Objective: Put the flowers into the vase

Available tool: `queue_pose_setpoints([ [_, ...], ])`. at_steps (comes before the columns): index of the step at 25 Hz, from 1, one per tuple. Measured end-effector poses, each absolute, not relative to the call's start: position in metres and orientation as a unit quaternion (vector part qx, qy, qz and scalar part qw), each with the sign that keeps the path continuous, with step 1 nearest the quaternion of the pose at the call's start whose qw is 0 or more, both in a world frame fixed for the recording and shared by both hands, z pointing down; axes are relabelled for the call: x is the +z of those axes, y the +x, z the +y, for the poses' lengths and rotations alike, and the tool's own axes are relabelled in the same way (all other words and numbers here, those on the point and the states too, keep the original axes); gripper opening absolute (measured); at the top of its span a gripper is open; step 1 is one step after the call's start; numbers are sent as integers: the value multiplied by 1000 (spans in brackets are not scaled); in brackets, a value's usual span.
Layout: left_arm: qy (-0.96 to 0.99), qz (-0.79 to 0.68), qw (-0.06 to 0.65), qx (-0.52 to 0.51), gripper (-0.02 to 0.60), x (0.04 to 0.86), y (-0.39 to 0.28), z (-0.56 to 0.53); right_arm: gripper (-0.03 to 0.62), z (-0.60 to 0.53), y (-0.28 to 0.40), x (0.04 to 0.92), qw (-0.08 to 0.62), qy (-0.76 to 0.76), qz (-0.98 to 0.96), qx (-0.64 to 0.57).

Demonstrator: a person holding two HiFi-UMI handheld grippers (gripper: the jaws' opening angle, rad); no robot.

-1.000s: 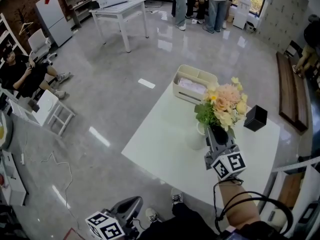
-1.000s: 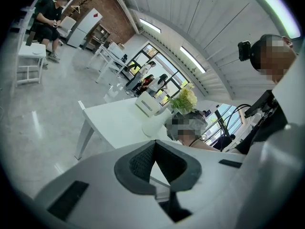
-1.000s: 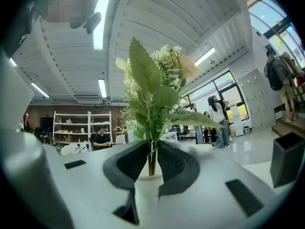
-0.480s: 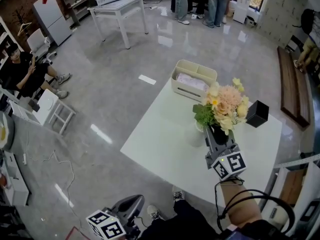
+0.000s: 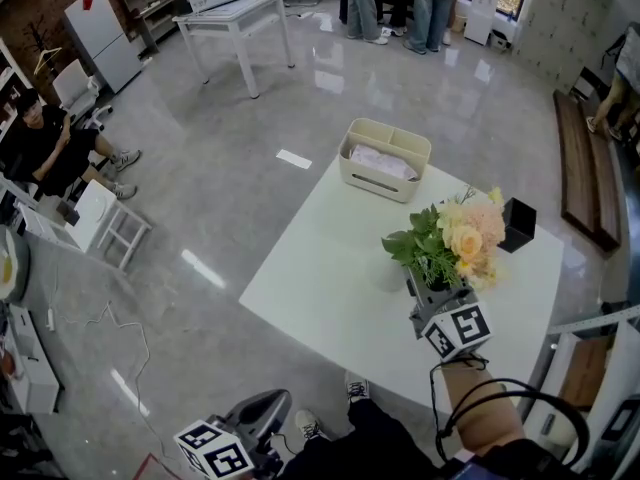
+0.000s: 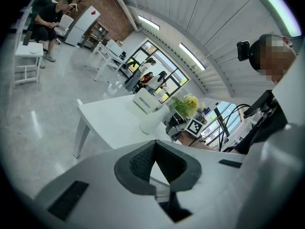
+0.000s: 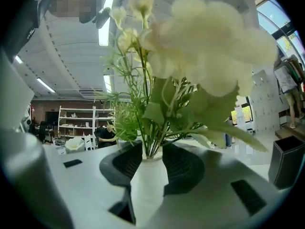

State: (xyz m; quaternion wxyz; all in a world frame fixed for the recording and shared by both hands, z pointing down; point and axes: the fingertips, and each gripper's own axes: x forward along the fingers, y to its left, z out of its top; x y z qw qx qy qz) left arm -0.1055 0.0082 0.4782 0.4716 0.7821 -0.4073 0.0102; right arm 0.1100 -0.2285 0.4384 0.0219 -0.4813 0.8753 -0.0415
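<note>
Presently the flowers (image 5: 455, 243) stand with their stems in the mouth of the white vase (image 7: 145, 185) on the table (image 5: 330, 298), the heads leaning toward the black box (image 5: 518, 223). Right tool (image 7: 152, 163): jaws apart, having just been opening. The vase neck and stems sit in the gap and the pads press on neither, so release is judged under way. Left tool (image 6: 153, 144): jaws closed tip to tip with nothing between them, held low off the table's near edge. Recommendation: open fully first, then draw the right tool straight back, level, along its own line so that no pad snags a leaf or nudges the vase. The bouquet looks top-heavy and could tip.
</note>
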Motion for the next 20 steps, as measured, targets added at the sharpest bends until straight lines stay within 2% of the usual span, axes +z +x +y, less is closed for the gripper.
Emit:
queue_pose_setpoints([
  [20,788,-397,471,-5,3,478,-100,7,207,-222,100,438,-100,-442,891,20],
])
